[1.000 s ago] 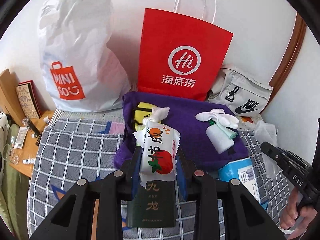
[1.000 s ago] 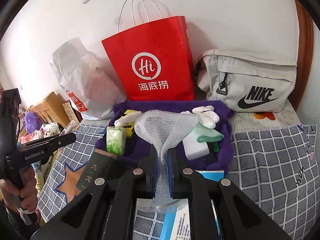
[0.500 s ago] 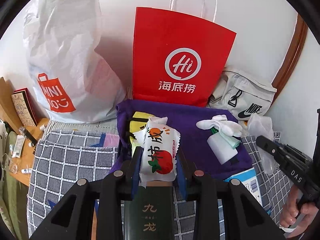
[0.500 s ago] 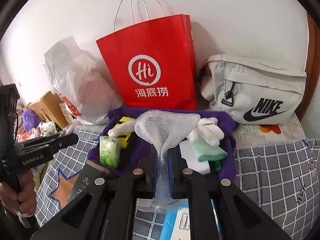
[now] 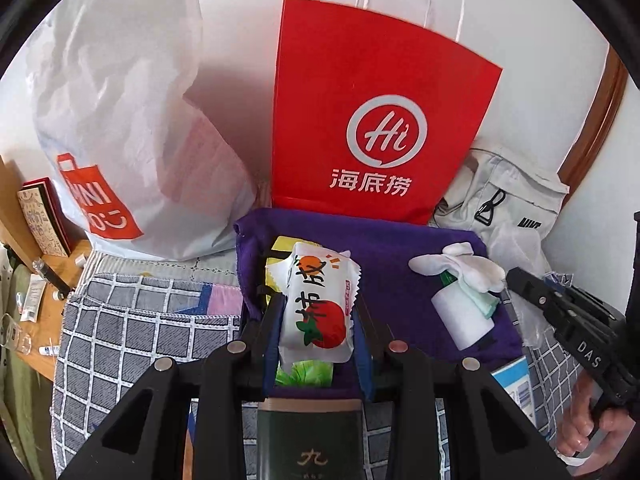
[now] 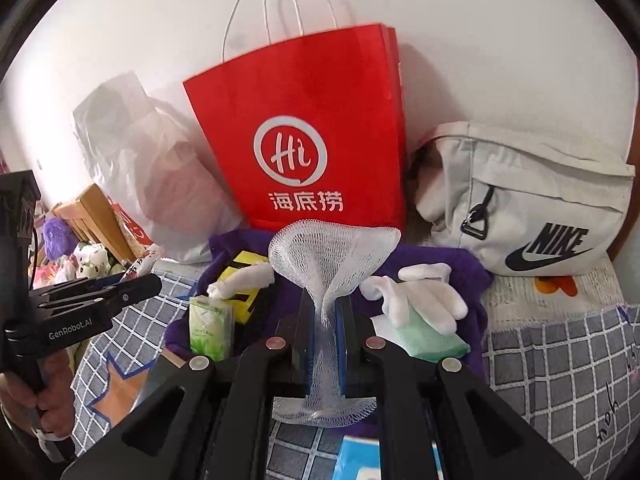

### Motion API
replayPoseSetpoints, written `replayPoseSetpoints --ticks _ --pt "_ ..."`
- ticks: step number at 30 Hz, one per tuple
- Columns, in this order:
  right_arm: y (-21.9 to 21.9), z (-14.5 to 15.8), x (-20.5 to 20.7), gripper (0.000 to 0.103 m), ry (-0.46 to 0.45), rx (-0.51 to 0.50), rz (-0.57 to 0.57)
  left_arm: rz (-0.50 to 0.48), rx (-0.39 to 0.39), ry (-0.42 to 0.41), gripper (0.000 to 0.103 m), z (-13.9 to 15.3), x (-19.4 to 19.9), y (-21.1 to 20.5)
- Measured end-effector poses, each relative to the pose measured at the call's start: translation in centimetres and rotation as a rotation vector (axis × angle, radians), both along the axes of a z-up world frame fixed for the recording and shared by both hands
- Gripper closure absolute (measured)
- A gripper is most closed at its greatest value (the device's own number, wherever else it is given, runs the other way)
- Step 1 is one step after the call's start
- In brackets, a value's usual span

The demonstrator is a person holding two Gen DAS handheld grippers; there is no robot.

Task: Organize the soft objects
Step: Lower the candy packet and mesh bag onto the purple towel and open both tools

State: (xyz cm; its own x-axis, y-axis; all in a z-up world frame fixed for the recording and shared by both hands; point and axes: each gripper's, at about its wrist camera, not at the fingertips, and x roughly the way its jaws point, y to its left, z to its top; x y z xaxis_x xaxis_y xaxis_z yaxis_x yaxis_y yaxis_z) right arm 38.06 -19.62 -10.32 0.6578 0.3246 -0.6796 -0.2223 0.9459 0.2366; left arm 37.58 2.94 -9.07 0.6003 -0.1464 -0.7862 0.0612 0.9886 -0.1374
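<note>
My left gripper (image 5: 318, 308) is shut on a white snack packet (image 5: 318, 300) printed with a tomato, held above a purple cloth (image 5: 384, 248). My right gripper (image 6: 326, 312) is shut on a white foam net sleeve (image 6: 332, 256), held over the same purple cloth (image 6: 472, 280). A white glove (image 6: 424, 296) lies on a green cloth (image 6: 428, 338) on the purple cloth. A green tissue pack (image 6: 211, 326) and a yellow-black item (image 6: 248, 280) sit at its left. The right gripper shows at the right of the left wrist view (image 5: 560, 312).
A red paper bag (image 5: 380, 120) stands against the wall behind the purple cloth, with a white Miniso plastic bag (image 5: 120, 120) on its left and a grey Nike bag (image 6: 528, 208) on its right. A checked grey blanket (image 6: 560, 360) covers the surface. A dark green box (image 5: 310, 440) lies below my left gripper.
Both grippers have moved forward toward the red bag, which looks larger now. The snack packet now sits over the purple cloth. Both grips are unchanged.
</note>
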Motion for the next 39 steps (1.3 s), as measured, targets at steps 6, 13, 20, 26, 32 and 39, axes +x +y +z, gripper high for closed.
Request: replayPoseSetpoints --ticks 6,13,20,26,32,39 --pt "0.3 -2.6 1.6 0.094 0.059 -0.014 0.017 -0.014 -0.018 0.022 0.073 -1.5 1.9 -0.9" --pt "-0.2 -4.8 3.0 0.094 0.125 -0.04 0.034 -0.05 -0.044 0.047 0.073 -3.3 3.9 -2.8" --pt "-0.1 -7.8 4.3 0.093 0.231 -0.061 0.059 -0.078 -0.063 0.092 0.073 -5.2 4.8 -3.4" --pt "0.1 -9.3 4.9 0.086 0.28 -0.083 0.054 -0.075 -0.075 0.121 0.073 -6.3 5.1 -3.2" --pt "0.8 -9.3 5.0 0.065 0.279 -0.056 0.087 -0.083 -0.122 0.162 0.073 -7.7 5.7 -3.3" --pt "1.2 -8.9 4.9 0.044 0.265 -0.084 0.101 -0.086 -0.129 0.167 0.07 -7.9 5.9 -3.5"
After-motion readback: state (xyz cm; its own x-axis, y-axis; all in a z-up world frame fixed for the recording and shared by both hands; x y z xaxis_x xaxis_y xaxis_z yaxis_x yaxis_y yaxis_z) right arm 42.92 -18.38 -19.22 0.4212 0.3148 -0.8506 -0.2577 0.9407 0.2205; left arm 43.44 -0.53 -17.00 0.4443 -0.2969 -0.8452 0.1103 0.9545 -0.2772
